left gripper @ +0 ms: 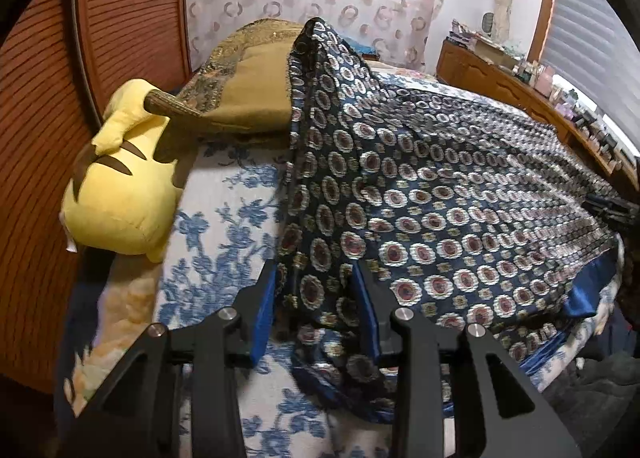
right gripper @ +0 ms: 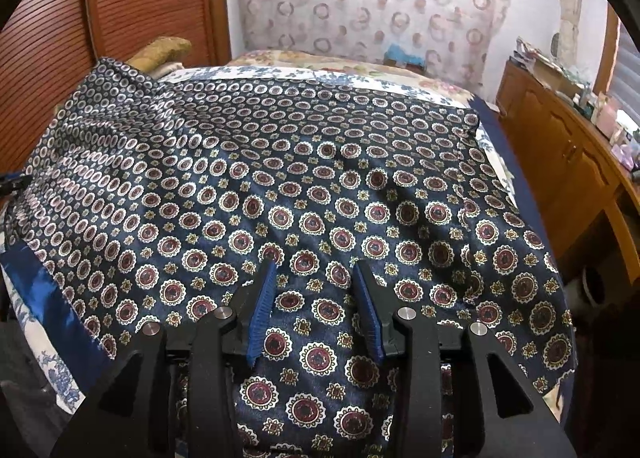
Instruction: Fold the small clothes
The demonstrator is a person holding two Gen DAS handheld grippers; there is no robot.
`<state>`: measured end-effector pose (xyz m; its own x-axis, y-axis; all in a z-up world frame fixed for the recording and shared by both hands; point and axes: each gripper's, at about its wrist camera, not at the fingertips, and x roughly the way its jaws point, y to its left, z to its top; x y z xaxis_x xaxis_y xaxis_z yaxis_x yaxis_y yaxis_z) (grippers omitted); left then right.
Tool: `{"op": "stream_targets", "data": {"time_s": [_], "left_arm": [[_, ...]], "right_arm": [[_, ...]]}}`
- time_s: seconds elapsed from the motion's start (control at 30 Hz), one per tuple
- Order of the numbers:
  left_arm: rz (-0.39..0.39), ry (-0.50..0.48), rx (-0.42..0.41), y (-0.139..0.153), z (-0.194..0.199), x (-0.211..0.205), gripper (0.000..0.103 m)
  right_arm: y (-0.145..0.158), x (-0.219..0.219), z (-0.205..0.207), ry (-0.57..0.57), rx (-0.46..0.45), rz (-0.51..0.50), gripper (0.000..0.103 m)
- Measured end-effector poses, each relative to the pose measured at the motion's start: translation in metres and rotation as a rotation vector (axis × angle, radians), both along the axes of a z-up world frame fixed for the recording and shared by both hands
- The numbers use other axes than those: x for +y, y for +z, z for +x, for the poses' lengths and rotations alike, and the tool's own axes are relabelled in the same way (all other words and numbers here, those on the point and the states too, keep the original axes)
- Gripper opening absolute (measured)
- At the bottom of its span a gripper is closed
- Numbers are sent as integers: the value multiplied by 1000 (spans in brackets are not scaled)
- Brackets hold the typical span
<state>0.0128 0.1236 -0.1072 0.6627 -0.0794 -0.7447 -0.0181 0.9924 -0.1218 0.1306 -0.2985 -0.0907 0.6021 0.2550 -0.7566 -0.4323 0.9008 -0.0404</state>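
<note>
While the scarf (right gripper: 320,186) lies spread over the bed (left gripper: 224,194), its far corner rides up over an olive cushion (left gripper: 256,98) at the head end, hiding most of that cushion in the right wrist view. Left tongs (left gripper: 314,310) stand apart at the scarf's near left edge, a bunched fold of cloth lying between the blue pads (left gripper: 264,318); whether either pad touches the cloth cannot be told. Right tongs (right gripper: 316,310) likewise stand apart, low over the patterned cloth, with flat fabric showing between the fingers and contact unclear. A plain blue border (right gripper: 44,290) runs along the scarf's near left side, and its nearest hem is cut off behind the black linkages in both views. Beside the cushion a yellow plush (left gripper: 120,198) rests at the bed's left margin, its face turned away. At the right edge of the left wrist view a dark object, seemingly the other tool, meets the scarf but is too clipped to read. Small items on the sideboard (right gripper: 560,154) are blurred.
</note>
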Motion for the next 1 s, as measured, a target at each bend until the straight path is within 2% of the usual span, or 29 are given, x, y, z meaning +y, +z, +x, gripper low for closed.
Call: {"op": "stream_targets", "data": {"time_s": [0.23,0.27,0.33,0.37,0.4,0.43,0.5,0.67,1.0], "left_arm": [[12,-9,-9,0,1,-5,34],[6,-9,-12,0,1,-4,30],[-39,-22,-12,0,1,-1,4],[-118,-42,-10,1,2,1,1],[-173,-58,-33,5,1,2,1],[-192,-70,-62,12,0,0,1],[-146,-86,-104,27,0,-11,1],[-110,-128,-183,60,2,-29,1],[-88,-198,-267,98,16,-57,1]], "right_arm": [[-1,0,4,6,11,12,46],[-1,1,5,8,13,14,47],[-1,2,4,12,11,12,48],[-1,3,4,11,10,11,48],[-1,3,4,11,10,12,48],[-1,3,4,11,10,13,48],[-1,3,4,11,12,16,49],[-2,5,3,10,12,19,49],[-2,5,3,10,12,21,49]]}}
